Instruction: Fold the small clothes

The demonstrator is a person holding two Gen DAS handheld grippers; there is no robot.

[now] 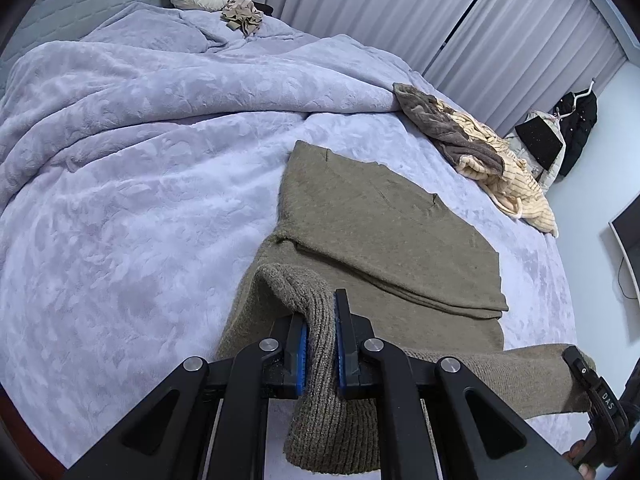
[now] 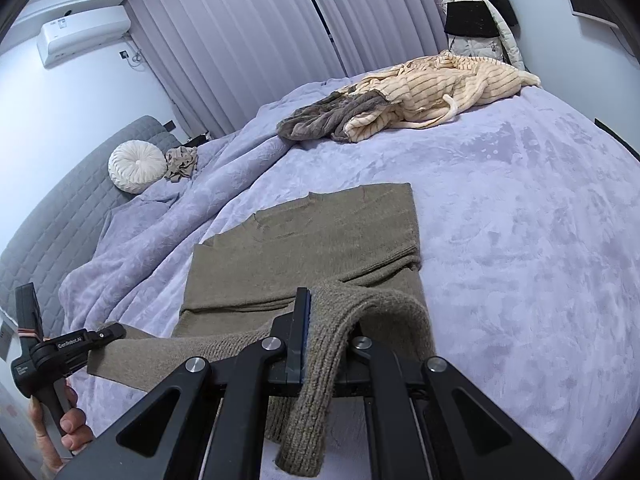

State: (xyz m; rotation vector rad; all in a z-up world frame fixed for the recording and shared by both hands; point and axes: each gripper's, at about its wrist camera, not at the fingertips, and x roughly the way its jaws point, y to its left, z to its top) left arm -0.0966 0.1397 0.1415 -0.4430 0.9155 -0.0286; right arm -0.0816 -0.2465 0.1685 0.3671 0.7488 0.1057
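An olive-brown knit sweater [image 1: 384,224] lies on the lavender bed [image 1: 140,200], its upper part flat and a fold across its middle. My left gripper [image 1: 320,332] is shut on the ribbed hem at one near corner, which bunches up between the blue pads and hangs below them. In the right wrist view the same sweater [image 2: 320,232] stretches away from me, and my right gripper [image 2: 320,320] is shut on the other hem corner, which drapes over and hides its right finger. The hem edge hangs taut between the two grippers, lifted off the bed.
A grey and cream striped heap of clothes [image 2: 420,96] lies at the bed's far edge. A round white cushion [image 2: 136,166] and a beige crumpled garment [image 2: 182,164] rest by the grey headboard. Curtains and a coat rack [image 2: 476,12] stand behind. A person's hand [image 2: 68,428] holds the left gripper.
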